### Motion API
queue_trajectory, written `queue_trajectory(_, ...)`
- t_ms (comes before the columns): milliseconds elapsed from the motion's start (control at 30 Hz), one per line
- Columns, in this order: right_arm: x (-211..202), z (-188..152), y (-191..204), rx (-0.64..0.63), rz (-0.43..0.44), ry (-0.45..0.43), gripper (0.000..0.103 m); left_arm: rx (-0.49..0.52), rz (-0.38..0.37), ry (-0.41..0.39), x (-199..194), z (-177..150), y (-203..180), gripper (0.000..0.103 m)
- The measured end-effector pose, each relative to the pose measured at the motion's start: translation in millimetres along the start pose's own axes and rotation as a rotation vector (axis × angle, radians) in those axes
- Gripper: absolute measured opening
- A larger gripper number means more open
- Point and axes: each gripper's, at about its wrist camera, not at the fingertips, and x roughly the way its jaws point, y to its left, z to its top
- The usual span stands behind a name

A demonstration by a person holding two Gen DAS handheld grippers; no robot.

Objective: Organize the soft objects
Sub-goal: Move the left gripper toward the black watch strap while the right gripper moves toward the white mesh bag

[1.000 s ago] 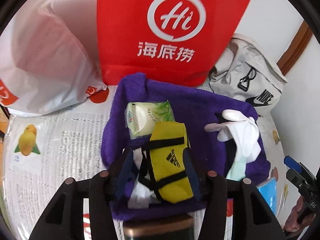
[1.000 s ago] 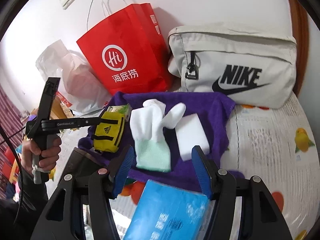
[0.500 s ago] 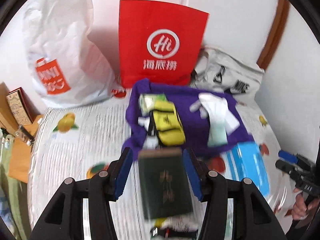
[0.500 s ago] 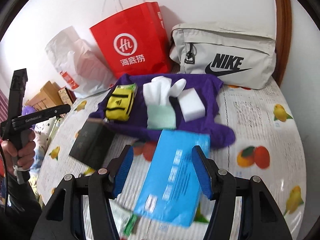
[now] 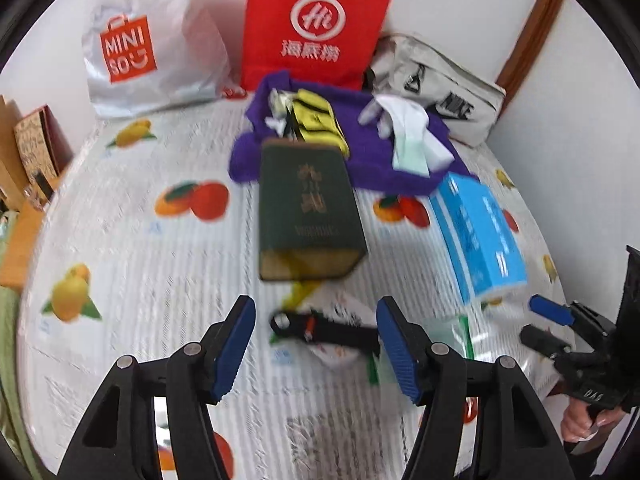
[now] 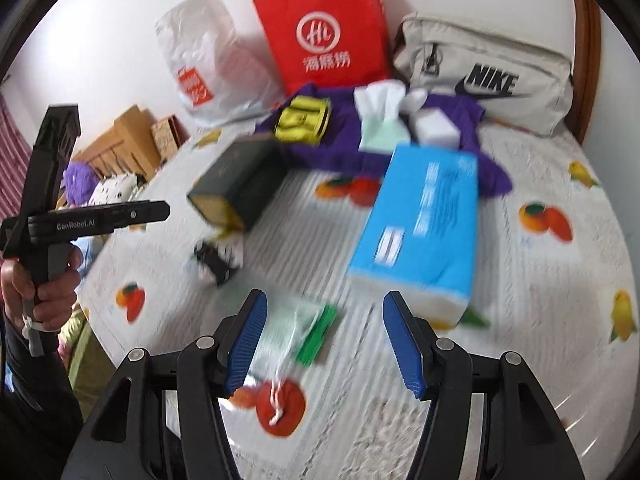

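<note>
Two grippers, left (image 5: 316, 340) with jaws opening on nothing, right (image 6: 324, 338) parted and empty. Soft items, yellow pouch (image 5: 318, 120) and white gloves (image 6: 378, 100), lie on the purple towel (image 6: 320, 152); blue tissue pack (image 6: 424, 216) sits on the table, likely next for pickup.

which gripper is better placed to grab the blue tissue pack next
Right, probably. In the right wrist view the blue rectangular tissue pack lies just ahead of the right gripper, slightly to its right. From the left gripper, whose empty jaws are opening, the dark green box is ahead instead.
</note>
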Motion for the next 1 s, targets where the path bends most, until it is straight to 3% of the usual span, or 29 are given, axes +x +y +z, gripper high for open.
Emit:
queue_trajectory(167, 9.2, -31.7, 6.1, -0.024, -0.044, 0.031, 0.06, 0.066, 0.039, 0.033, 20.7, -22.8, -9.0, 0.061)
queue_trajectory(267, 4.3, -40.8, 2.7, -0.012, -0.045, 0.017, 0.06, 0.122, 0.025, 0.013, 23.0, -27.7, -15.4, 0.062)
queue_trajectory(433, 1.2, -48.1, -5.5, 0.033, -0.051, 0.004, 0.06, -0.015, 0.022, 0.062, 44.5, -16.2, -13.2, 0.064)
queue_trajectory(500, 0.5, -49.4, -4.7, 0.029, -0.049, 0.0, 0.06, -0.018, 0.125, 0.041, 54.4, -14.6, -16.9, 0.068)
queue_trajectory(533, 0.2, -50.2, -4.4, 0.025, -0.051, 0.0, 0.06, -0.023, 0.225, 0.048, 64.4, -13.7, -18.9, 0.069)
queue_trajectory(567, 0.0, -51.2, -4.1, 0.022, -0.05, 0.002, 0.06, -0.026, 0.247, 0.056, 70.3, -14.8, -19.9, 0.069)
queue_trajectory(667, 0.3, -52.6, -4.0, 0.018, -0.046, 0.005, 0.06, -0.025, 0.234, 0.031, 73.0, -21.3, -22.2, 0.069)
queue_trajectory(867, 1.2, -53.8, -5.2, 0.02, -0.031, 0.002, 0.06, 0.088, 0.216, 0.05, 56.0, -38.0, -14.0, 0.07)
queue_trajectory(1000, 2.2, -54.8, -1.2, 0.006, -0.025, 0.004, 0.06, 0.06, 0.224, 0.052, 38.7, -43.6, 2.9, 0.069)
